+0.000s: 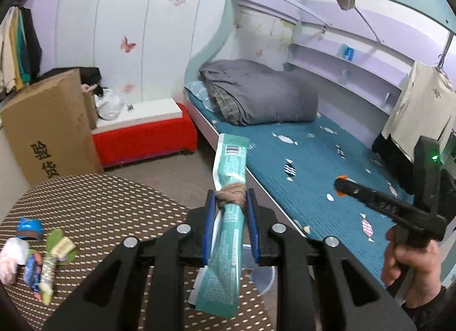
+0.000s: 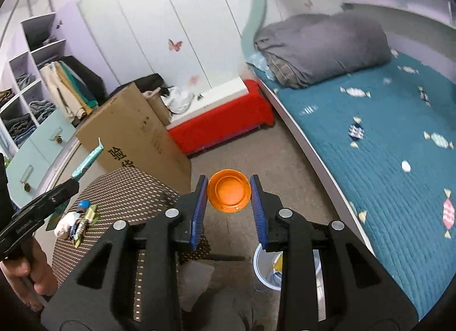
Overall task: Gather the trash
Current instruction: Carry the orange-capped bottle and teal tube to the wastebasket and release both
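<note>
The left gripper (image 1: 230, 197) had its jaws clamped on a teal wrapper (image 1: 228, 188), the right gripper (image 2: 229, 191) pinched an orange cap (image 2: 228, 190), both above the white bin (image 2: 266, 271) at 6 o'clock, while several scraps (image 1: 37, 259) remained on the counter (image 1: 114, 211) at 8 o'clock.

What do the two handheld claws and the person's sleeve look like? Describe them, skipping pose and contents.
Both claws are black plastic frames with triangular cut-outs and round silver pivot bolts. The left claw and right claw each carry ribbed blue pads on the inner finger faces. Seen from the side, the right one has a pistol-style handle and a lit green indicator. A dark sleeve covers the wrist.
</note>
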`<state>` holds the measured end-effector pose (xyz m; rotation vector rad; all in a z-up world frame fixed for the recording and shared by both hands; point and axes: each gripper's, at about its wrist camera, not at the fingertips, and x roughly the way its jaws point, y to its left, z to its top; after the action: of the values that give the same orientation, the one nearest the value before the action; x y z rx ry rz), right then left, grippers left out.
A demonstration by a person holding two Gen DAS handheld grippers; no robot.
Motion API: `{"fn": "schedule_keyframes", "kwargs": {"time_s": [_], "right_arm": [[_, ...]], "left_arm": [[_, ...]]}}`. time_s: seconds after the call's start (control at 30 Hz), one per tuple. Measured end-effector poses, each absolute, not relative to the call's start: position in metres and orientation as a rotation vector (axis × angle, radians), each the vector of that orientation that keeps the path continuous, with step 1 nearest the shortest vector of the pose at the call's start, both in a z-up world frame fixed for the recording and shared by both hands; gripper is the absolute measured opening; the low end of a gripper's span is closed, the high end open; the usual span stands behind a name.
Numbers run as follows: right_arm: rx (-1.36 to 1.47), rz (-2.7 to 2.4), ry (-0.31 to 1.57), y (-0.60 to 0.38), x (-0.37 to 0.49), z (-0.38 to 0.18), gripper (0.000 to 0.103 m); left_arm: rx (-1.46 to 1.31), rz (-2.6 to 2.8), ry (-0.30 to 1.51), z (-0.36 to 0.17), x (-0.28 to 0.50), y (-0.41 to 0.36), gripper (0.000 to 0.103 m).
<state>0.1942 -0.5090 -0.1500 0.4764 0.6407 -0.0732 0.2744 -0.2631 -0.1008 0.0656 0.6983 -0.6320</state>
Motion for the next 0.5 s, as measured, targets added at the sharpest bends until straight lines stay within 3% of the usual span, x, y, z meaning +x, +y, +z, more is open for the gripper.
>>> {"fn": "schedule_keyframes", "kwargs": {"time_s": [0.43,0.5], "right_arm": [[0.631,-0.094,0.862,-0.548,0.244,-0.268,0.03],[0.664,-0.079,0.913,-0.551,0.252,-0.29,0.041]], "left_arm": [[0.141,-0.669,0.842,-0.157,0.3,-0.339,0.02],[0.159,-0.675,0.865,-0.167,0.303,-0.351,0.02]]}}
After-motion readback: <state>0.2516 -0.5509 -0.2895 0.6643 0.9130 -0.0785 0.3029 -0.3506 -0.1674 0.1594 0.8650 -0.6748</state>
